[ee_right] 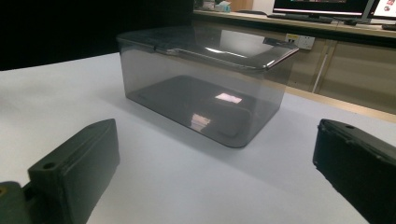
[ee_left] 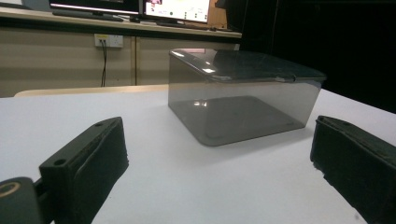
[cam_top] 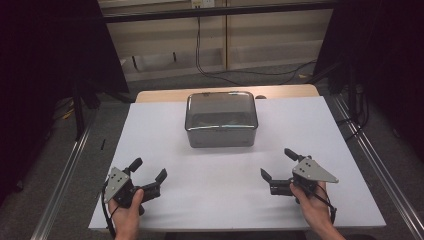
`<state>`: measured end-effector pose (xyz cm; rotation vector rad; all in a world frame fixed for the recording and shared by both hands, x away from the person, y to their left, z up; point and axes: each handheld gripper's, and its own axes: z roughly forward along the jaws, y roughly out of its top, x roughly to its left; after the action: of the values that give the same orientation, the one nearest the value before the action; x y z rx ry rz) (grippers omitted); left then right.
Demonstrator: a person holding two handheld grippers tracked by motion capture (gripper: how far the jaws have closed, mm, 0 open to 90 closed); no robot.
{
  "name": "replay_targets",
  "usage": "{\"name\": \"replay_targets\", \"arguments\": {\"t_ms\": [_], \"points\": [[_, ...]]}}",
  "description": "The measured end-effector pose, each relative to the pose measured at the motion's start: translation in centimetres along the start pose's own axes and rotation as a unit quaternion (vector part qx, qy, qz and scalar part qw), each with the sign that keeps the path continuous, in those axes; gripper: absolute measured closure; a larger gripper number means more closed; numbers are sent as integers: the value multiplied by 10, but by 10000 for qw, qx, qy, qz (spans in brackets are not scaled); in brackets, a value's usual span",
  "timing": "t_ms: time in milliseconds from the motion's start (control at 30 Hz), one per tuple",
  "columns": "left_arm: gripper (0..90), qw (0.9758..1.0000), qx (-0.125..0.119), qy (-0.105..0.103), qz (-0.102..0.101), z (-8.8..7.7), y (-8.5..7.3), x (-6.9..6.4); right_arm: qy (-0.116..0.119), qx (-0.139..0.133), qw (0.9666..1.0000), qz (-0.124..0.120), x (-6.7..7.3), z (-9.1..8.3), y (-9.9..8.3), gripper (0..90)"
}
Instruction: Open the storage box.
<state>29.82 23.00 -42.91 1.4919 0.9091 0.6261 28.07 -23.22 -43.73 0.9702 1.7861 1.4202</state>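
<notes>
Nearest the high camera, the left gripper [cam_top: 149, 169] and right gripper [cam_top: 277, 164] rest on the white table sheet [cam_top: 225, 200], jaws spread wide and empty, well short of the smoky-grey translucent plastic box with a lid [cam_top: 221, 119]. It sits beyond them, midway between. Probably light, rigid, slick; best pinched across opposite walls or at the lid rim.

Small dark object [cam_top: 260, 97] past the far right corner of the smoky box [cam_top: 221, 119] – too small to identify. Monitor screens [ee_left: 176, 9] far behind – cut by top edge, content blurred. Person's forearms cut off at near edge, high view.
</notes>
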Motion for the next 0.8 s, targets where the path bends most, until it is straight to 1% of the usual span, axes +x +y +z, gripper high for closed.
{"name": "replay_targets", "arguments": {"t_ms": [67,133,200,267,333,467,500,533,567,700,733,767,800], "points": [[36,10000,7,-12,-40,1,0,-1,21,-12,10000,81,1,4,1,7],[36,10000,53,-15,-35,1,-1,-2,74,-10,9999,73,4,10,3,8],[36,10000,76,-44,-13,1,-1,-2,187,2,9998,78,7,16,5,6],[37,9999,111,-37,27,2,-2,-3,233,4,9997,80,10,22,8,7],[37,9999,136,-65,18,3,-3,-4,248,-5,9997,90,12,27,10,7],[37,9998,138,-143,85,3,-2,-5,301,-37,9995,115,13,32,15,8],[37,9997,147,-180,59,3,-3,-5,313,-71,9994,103,13,33,17,8],[37,9996,210,-185,60,3,-3,-4,312,-82,9994,123,13,33,19,8],[37,9996,209,-162,63,4,-4,-4,338,-106,9993,124,13,34,20,7],[37,9996,203,-130,154,4,-3,-5,353,-207,9992,20,14,39,27,4],[37,9995,203,-139,174,4,-3,-5,425,-261,9988,-3,14,41,28,0],[37,9994,231,-141,209,4,-3,-5,491,-331,9982,-81,14,42,30,0],[37,9994,238,-146,207,4,-4,-5,466,-347,9982,-175,14,44,31,0]]}}
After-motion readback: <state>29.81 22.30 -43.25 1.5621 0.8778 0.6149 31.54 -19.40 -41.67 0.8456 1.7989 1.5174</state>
